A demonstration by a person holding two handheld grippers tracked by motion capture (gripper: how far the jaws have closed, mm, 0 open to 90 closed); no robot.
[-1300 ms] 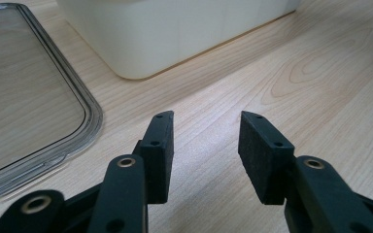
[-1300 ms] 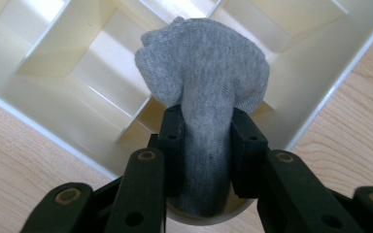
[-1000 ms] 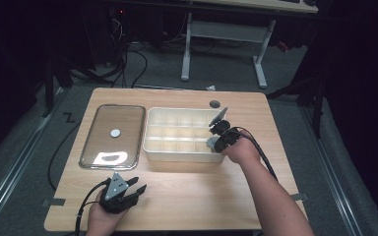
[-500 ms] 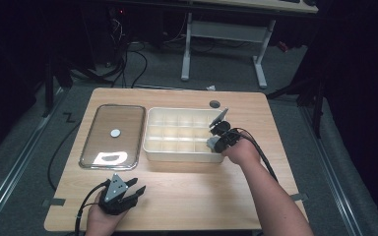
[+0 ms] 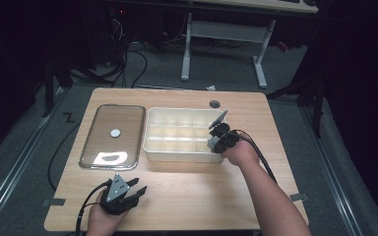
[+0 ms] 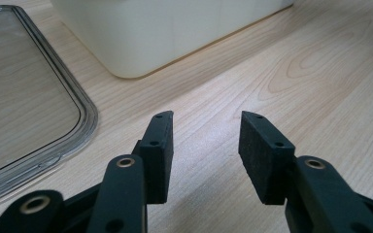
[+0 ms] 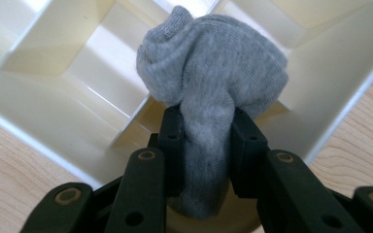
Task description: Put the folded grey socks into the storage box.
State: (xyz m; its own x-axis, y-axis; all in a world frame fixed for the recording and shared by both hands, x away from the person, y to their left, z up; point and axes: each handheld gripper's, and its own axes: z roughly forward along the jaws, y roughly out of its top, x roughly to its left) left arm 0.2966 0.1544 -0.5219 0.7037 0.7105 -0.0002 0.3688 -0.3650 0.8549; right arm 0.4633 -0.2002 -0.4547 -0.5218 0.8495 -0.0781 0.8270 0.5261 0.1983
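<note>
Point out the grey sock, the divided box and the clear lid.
grey sock (image 7: 213, 77), right gripper view, on its bunched upper part above the jaws.
divided box (image 5: 177, 150), high view, on its near outer wall.
clear lid (image 5: 109, 112), high view, on a bare part of its panel.

Room is dark, light falls mainly on the counter (image 5: 187, 194): light wood top, rounded corners, small round grommet hole (image 5: 214, 104) near the far edge. Floor (image 5: 167, 69) is grey carpet. Second desk behind it, white T-shaped legs (image 5: 261, 54) with a crossbar (image 5: 224, 30) between them. Black cables (image 5: 128, 64) run across the floor at far left, near dark equipment with a small red light (image 5: 122, 11). Metal rails (image 5: 10, 172) run along the floor on both sides of the counter. Grey tape tabs (image 5: 50, 202) at the counter's near corners. Surroundings beyond that too dark to make out.
</note>
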